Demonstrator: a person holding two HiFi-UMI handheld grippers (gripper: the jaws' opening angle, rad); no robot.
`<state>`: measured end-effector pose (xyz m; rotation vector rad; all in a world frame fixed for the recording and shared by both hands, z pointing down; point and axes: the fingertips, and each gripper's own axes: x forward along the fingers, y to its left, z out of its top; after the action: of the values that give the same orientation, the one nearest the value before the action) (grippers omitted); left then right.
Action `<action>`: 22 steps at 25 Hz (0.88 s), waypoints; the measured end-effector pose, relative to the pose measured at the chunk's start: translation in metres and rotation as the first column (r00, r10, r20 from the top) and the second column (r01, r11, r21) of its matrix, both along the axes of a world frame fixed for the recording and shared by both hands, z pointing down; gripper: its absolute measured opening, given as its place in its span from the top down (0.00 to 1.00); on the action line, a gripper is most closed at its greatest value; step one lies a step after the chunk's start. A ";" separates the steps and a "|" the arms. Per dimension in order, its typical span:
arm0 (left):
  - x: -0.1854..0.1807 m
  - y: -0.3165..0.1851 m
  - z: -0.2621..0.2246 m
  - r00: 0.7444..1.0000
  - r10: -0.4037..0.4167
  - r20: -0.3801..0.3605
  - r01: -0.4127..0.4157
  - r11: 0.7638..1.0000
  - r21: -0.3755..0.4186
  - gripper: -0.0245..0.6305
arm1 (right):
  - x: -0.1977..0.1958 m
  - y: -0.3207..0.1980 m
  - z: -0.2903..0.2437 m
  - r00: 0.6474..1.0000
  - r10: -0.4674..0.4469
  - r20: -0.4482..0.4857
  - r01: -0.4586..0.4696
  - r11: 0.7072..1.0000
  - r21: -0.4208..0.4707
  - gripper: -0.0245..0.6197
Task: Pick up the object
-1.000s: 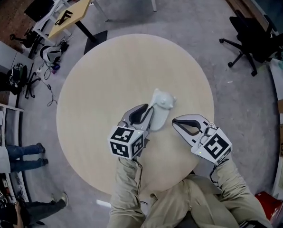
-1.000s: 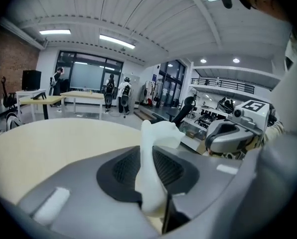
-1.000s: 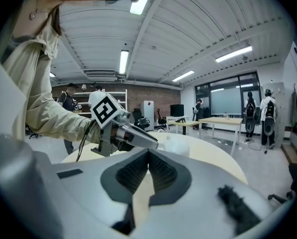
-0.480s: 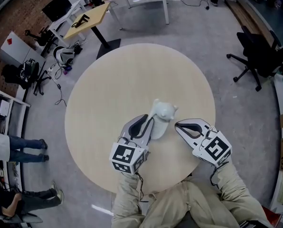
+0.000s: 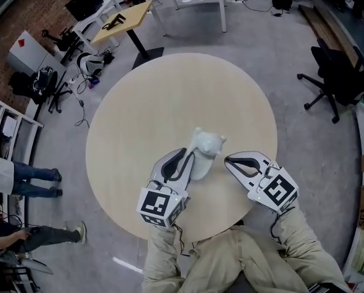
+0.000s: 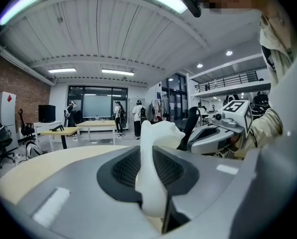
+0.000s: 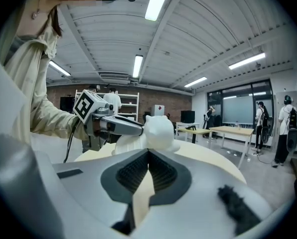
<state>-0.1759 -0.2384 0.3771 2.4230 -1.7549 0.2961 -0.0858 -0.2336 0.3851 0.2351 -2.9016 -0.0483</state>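
Observation:
A white animal-shaped figurine (image 5: pixel 204 153) is over the near half of the round beige table (image 5: pixel 145 108). My left gripper (image 5: pixel 188 162) is shut on the figurine's lower body, and its pads press both sides of the white body (image 6: pixel 151 176). I cannot tell whether the figurine touches the tabletop. My right gripper (image 5: pixel 227 159) hovers just to its right, jaws shut with nothing between them. In the right gripper view the figurine (image 7: pixel 157 131) stands just beyond the closed tips (image 7: pixel 148 152), with the left gripper (image 7: pixel 116 124) clamped on it from the left.
Around the table are a black office chair (image 5: pixel 338 81) at the right, a yellow-topped desk (image 5: pixel 118 20) at the back left, and cables and gear (image 5: pixel 84 66) on the floor. People (image 5: pixel 23 182) stand at the far left.
The head view has shifted a little. My left gripper keeps its grip on the figurine, and the right gripper stays shut beside it.

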 end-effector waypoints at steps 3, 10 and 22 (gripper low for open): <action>-0.003 0.020 -0.004 1.000 -0.011 0.002 0.011 1.000 0.016 0.84 | 0.000 0.014 -0.001 1.000 -0.001 -0.011 0.001 1.000 0.007 0.96; -0.008 0.058 -0.012 1.000 -0.014 0.006 0.014 0.998 0.053 0.84 | -0.001 0.050 -0.006 1.000 0.017 -0.019 -0.016 0.999 0.027 0.96; -0.014 0.170 -0.027 0.999 0.033 0.030 -0.036 0.994 0.099 0.84 | 0.002 0.156 -0.023 0.995 0.103 -0.004 -0.103 0.992 0.073 0.96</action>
<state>-0.1902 -0.0688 0.3501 2.5316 -1.7819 0.2534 -0.0839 -0.0774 0.3625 0.3962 -2.8781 -0.1364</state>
